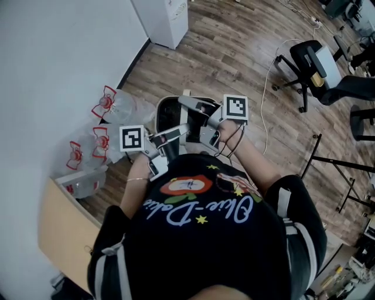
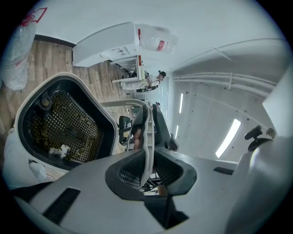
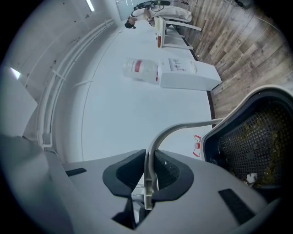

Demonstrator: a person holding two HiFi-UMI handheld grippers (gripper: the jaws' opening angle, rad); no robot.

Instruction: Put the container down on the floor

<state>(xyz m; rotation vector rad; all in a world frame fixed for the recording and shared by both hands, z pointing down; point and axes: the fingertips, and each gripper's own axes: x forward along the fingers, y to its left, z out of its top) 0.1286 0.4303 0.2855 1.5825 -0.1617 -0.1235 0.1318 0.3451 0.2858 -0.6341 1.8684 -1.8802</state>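
Note:
The container (image 1: 160,111) is a white bin with a black inside and a mesh basket holding bits of debris. It hangs in front of the person, above the wooden floor (image 1: 234,53). My left gripper (image 1: 170,136) is shut on its thin pale handle (image 2: 147,123), with the bin (image 2: 59,123) to the left of the jaws. My right gripper (image 1: 199,111) is shut on the same curved handle (image 3: 174,130), and the bin's mesh basket (image 3: 256,141) shows at right. In the left gripper view the gripper (image 2: 146,157) pinches the handle edge-on; the right gripper (image 3: 149,176) does likewise.
Clear water jugs with red caps (image 1: 108,108) (image 1: 82,153) stand along the white wall at left. A white cabinet (image 1: 167,17) is at the back, a black office chair (image 1: 310,64) and a black stand (image 1: 340,170) at right, and a wooden board (image 1: 61,231) at lower left.

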